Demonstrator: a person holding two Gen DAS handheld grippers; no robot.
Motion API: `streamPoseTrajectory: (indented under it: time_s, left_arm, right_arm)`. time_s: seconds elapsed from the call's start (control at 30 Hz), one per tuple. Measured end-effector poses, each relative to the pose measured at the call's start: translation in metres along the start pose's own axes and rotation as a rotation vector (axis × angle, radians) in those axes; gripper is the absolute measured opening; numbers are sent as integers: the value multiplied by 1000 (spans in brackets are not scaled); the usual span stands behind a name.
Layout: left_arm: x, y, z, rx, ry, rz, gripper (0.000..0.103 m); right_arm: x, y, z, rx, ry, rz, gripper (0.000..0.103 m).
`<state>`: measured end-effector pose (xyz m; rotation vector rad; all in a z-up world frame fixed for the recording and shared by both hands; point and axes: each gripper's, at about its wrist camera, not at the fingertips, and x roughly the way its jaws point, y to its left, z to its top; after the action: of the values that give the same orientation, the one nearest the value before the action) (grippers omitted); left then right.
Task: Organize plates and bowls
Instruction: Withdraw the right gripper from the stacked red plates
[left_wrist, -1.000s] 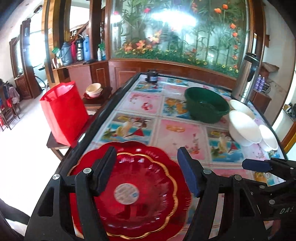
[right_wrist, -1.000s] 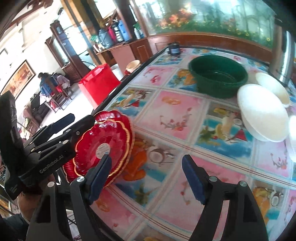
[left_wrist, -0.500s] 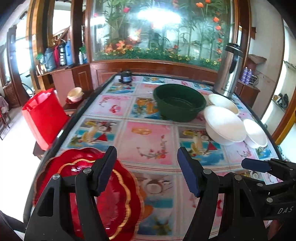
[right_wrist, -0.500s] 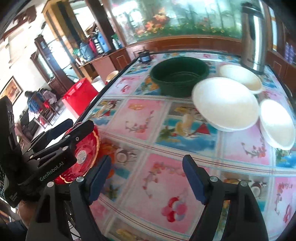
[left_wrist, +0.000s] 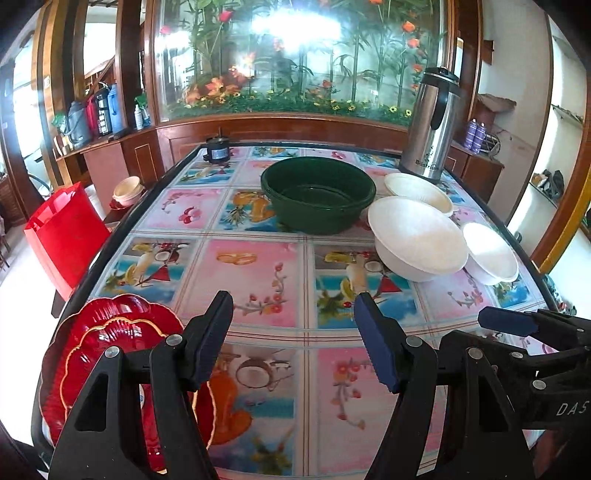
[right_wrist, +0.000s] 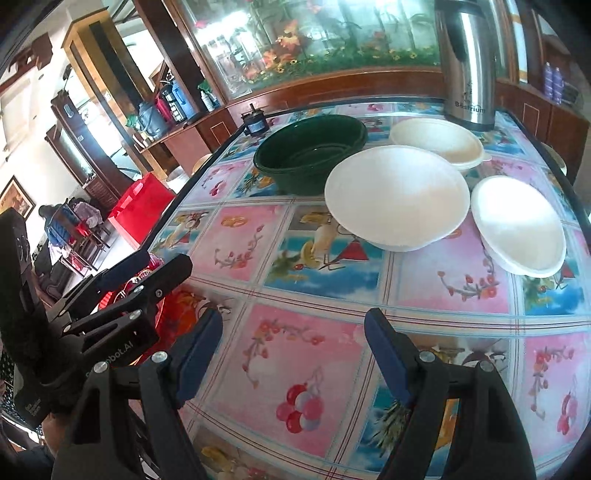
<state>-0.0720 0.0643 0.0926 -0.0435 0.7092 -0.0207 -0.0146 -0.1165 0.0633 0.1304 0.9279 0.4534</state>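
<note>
Stacked red scalloped plates (left_wrist: 110, 332) with gold rims lie at the table's near left corner, partly behind my left gripper's frame. My left gripper (left_wrist: 293, 339) is open and empty, above the table to the right of the plates. My right gripper (right_wrist: 293, 354) is open and empty over the near middle of the table. Three white bowls stand at the right: a large one (right_wrist: 397, 195) (left_wrist: 417, 236), a smaller one (right_wrist: 517, 225) (left_wrist: 489, 253), and a far one (right_wrist: 436, 140) (left_wrist: 417, 188). A green basin (left_wrist: 317, 192) (right_wrist: 310, 155) stands behind them.
A steel thermos (left_wrist: 430, 125) (right_wrist: 467, 62) stands at the far right corner. A small dark jar (left_wrist: 217, 149) sits at the far left edge. A red bag (left_wrist: 62, 232) stands on the floor left of the table (left_wrist: 258, 273). A wooden cabinet with glass runs behind.
Both grippers have swung right, away from the red plates. The plates have slid to the lower left of the left wrist view, and the white bowls now sit nearer the centre of both views.
</note>
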Motion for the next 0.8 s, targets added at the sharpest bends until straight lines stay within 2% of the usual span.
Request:
streamPoseTrajectory:
  time_s: [0.8]
  left_arm:
    - [-10,-10,-8,-10,2,-20,69]
  right_arm:
    - [-9,-2,-6,8,-11,14,80]
